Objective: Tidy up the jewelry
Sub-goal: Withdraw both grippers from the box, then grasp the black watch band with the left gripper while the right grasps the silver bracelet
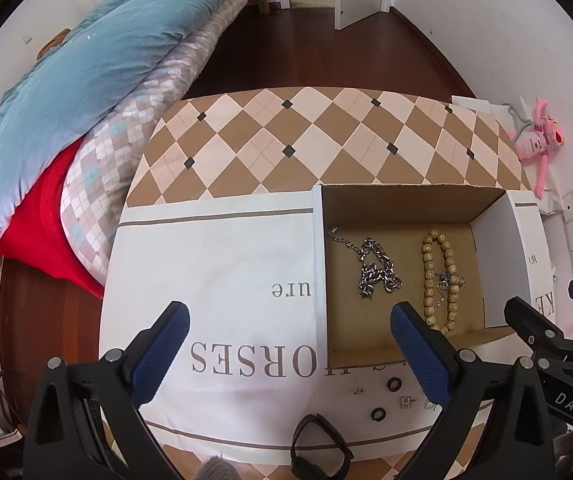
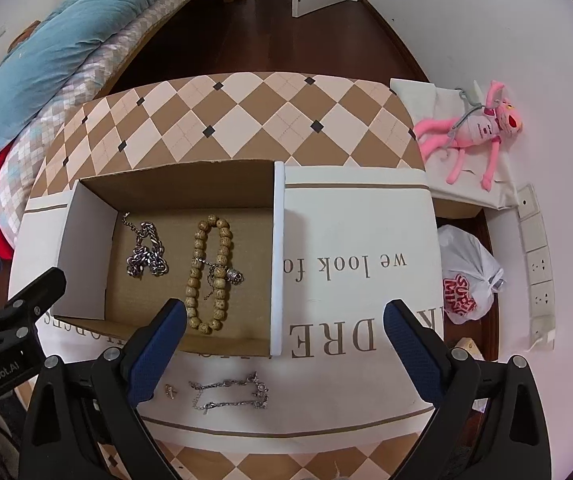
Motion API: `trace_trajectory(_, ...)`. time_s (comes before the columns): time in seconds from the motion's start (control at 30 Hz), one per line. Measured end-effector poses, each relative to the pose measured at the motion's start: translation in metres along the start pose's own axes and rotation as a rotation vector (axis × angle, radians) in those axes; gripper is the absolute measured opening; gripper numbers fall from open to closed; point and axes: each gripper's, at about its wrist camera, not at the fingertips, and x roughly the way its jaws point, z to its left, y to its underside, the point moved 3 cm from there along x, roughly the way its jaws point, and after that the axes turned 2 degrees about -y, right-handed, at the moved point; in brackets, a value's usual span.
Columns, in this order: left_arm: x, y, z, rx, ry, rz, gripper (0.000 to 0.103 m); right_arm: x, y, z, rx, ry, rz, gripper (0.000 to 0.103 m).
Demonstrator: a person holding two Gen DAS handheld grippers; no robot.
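Observation:
An open cardboard box (image 1: 494,220) (image 2: 86,216) holds a heavy silver chain (image 1: 378,272) (image 2: 148,250) and a tan bead bracelet (image 1: 440,280) (image 2: 208,272) with a small charm. In front of the box, on the white printed cloth, lie a thin silver chain (image 2: 230,394), a small stud (image 2: 169,391), two dark rings (image 1: 394,385), small earrings (image 1: 405,402) and a dark strap (image 1: 318,444). My left gripper (image 1: 290,344) is open and empty above the cloth, left of the box. My right gripper (image 2: 284,340) is open and empty over the box's front right corner.
A checkered tablecloth (image 1: 286,140) covers the table. A bed with a blue quilt (image 1: 86,60) stands to the left. A pink plush toy (image 2: 474,132) and a white plastic bag (image 2: 466,276) lie to the right by the wall sockets (image 2: 538,264).

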Motion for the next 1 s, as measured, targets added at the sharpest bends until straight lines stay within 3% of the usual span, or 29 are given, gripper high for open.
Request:
trace_trajectory(0.47,-0.051,0.015,0.010,-0.020,-0.018,-0.091,0.103,-0.045,0.019,0.008,-0.001,-0.021,-0.083,0.100)
trace_trajectory(1.0,-0.114,0.057,0.023,-0.033,0.000,-0.167,0.103,-0.121,0.054,0.017,-0.029,-0.001,-0.212,0.100)
